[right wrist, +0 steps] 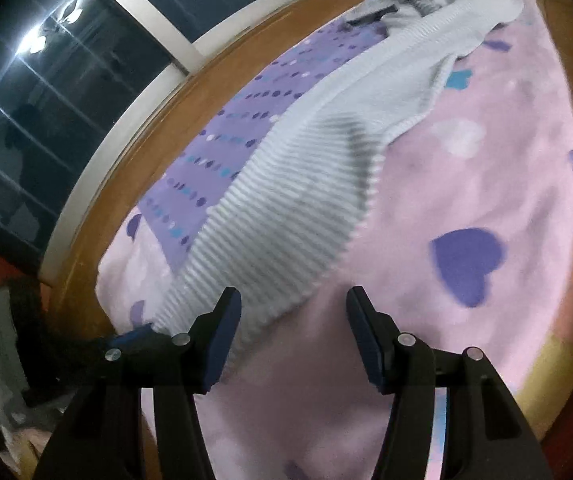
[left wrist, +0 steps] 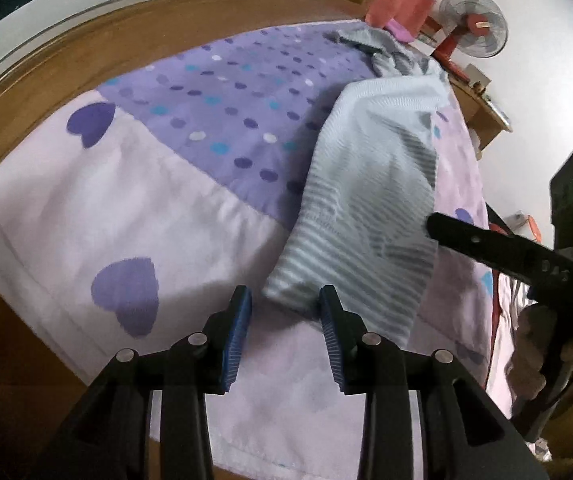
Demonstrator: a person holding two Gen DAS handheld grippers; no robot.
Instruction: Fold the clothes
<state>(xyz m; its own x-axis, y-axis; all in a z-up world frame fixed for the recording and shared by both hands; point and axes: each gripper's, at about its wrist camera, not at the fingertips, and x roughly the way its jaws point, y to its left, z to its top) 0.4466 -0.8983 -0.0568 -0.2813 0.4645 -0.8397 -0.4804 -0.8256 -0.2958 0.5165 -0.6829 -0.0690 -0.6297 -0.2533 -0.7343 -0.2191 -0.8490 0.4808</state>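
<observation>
A pale blue and grey striped knit garment [left wrist: 366, 184] lies stretched lengthwise on the bed, its near hem just ahead of my left gripper [left wrist: 286, 300]. The left gripper is open and empty, its blue pads either side of the hem corner. In the right wrist view the same garment [right wrist: 286, 208] runs from the far end of the bed to near my right gripper [right wrist: 292, 300], which is open and empty above the hem. The right gripper also shows in the left wrist view [left wrist: 446, 232], at the garment's right edge.
The bed has a pink and purple bedspread [left wrist: 126, 208] with hearts and dots, inside a wooden bed frame [left wrist: 46, 64]. A red standing fan [left wrist: 472, 28] and a wooden side table [left wrist: 482, 112] stand at the far right. A dark window [right wrist: 66, 80] runs along the bed's left side.
</observation>
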